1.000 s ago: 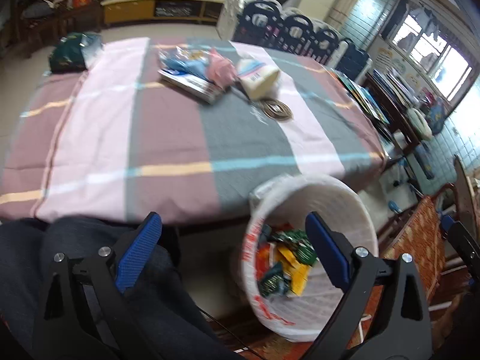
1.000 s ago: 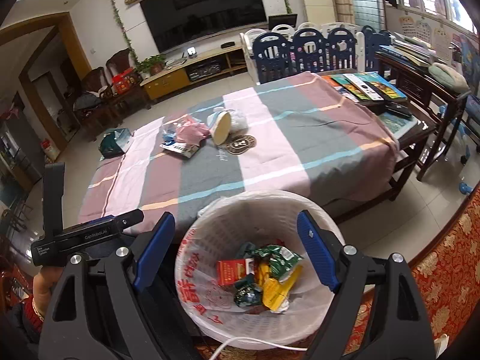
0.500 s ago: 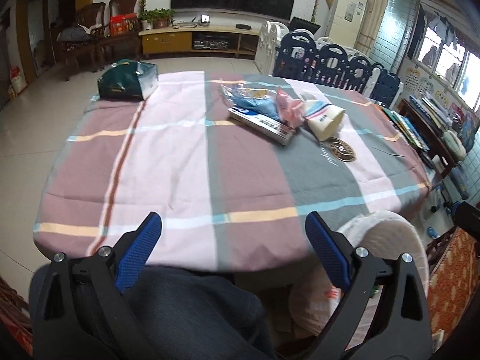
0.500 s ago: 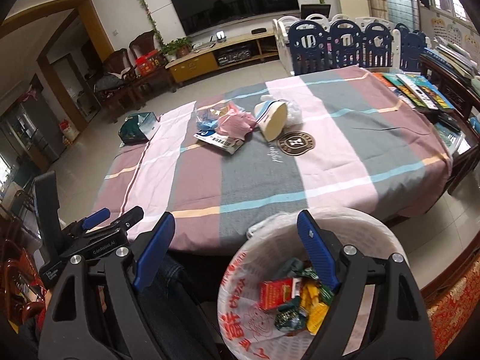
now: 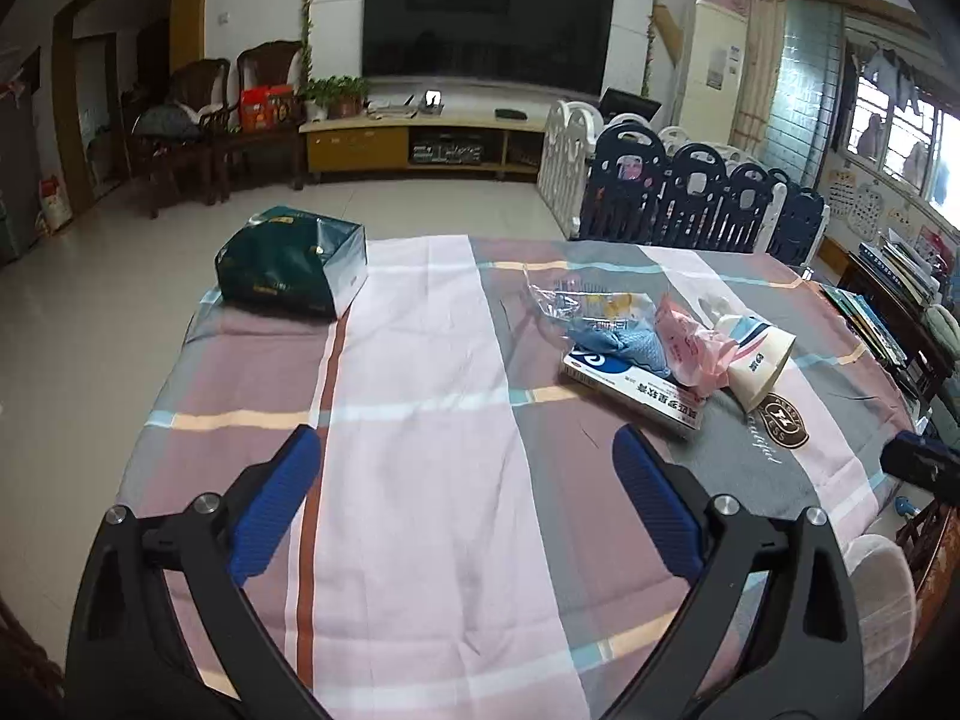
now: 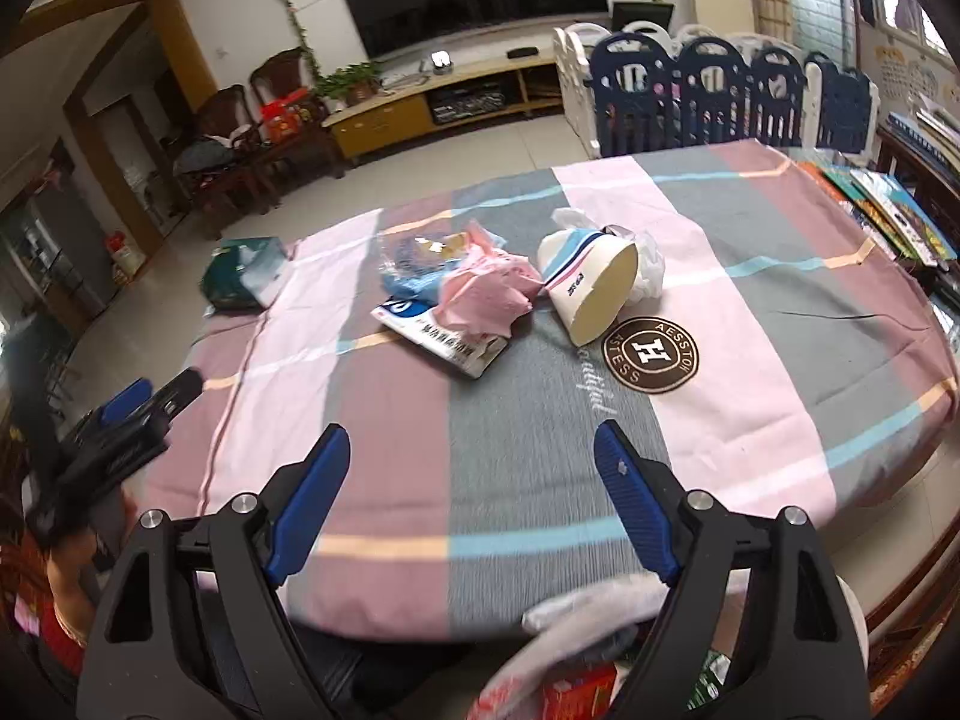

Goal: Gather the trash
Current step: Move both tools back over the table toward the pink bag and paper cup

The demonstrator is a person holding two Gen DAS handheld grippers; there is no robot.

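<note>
Two claws hang over the near edge of the tabletop (image 5: 420, 360), which wears a striped cloth; I hold both spread wide, and neither is pinching anything.

From the left: a dark green packet (image 5: 291, 261) lies alone at the far left corner. My left claw (image 5: 462, 504) points at bare cloth, well apart from it. Toward the middle sits the main heap of trash: a clear plastic wrapper (image 6: 420, 249) over something blue, a crumpled pink bag (image 6: 486, 294), and under both a flat printed box (image 6: 444, 342). Just right of the heap a paper cup (image 6: 591, 285) lies on its side, mouth toward me, touching a white plastic bag (image 6: 645, 267) behind it. My right claw (image 6: 471, 486) points roughly at the heap, with open cloth between. Below the tabletop edge, at my lower right, the lined bin (image 6: 600, 612) shows, with wrappers already in it.

I judge the next step is reaching for a piece. To do it well, I would take the pink bag first, since it sits on top, closing on its bunched middle so the box beneath is not dragged. The cup may roll if nudged.
</note>
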